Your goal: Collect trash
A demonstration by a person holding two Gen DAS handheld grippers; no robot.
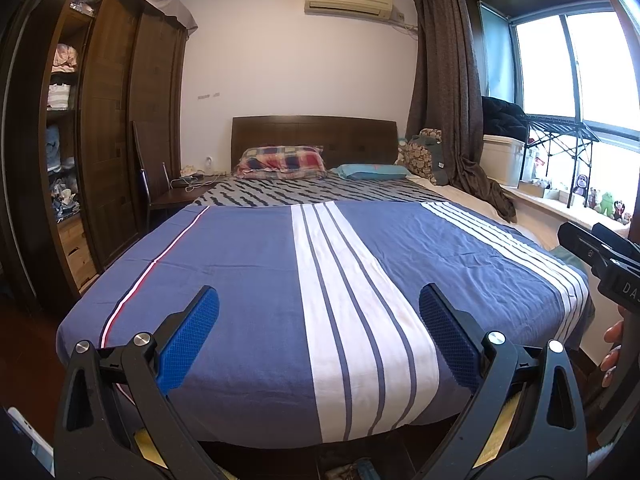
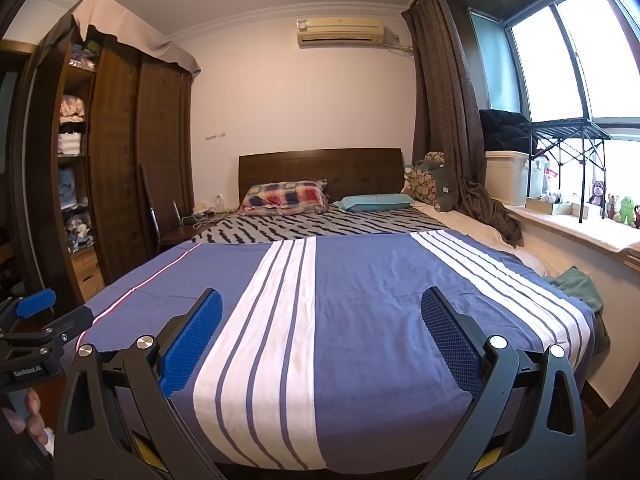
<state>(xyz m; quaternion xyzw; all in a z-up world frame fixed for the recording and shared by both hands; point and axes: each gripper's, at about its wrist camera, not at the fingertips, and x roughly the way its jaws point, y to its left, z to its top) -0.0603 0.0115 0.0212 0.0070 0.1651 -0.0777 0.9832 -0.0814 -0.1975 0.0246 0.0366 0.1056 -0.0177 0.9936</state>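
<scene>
My left gripper (image 1: 319, 300) is open and empty, held above the foot of a bed (image 1: 248, 280) with a blue cover and white stripes. My right gripper (image 2: 321, 302) is open and empty too, above the same bed (image 2: 360, 300). The right gripper's body shows at the right edge of the left wrist view (image 1: 600, 252); one blue pad of the left gripper shows at the left edge of the right wrist view (image 2: 34, 302). No piece of trash is plain to see on the bed. A green cloth (image 2: 578, 284) lies at the bed's right edge.
A dark wooden wardrobe (image 1: 108, 128) with open shelves stands left. A chair and small table (image 1: 176, 192) sit beside the headboard. Pillows (image 1: 280, 162) lie at the head. A curtain (image 1: 448, 92), storage box (image 1: 502, 160), rack and soft toys (image 2: 624, 208) line the window sill at right.
</scene>
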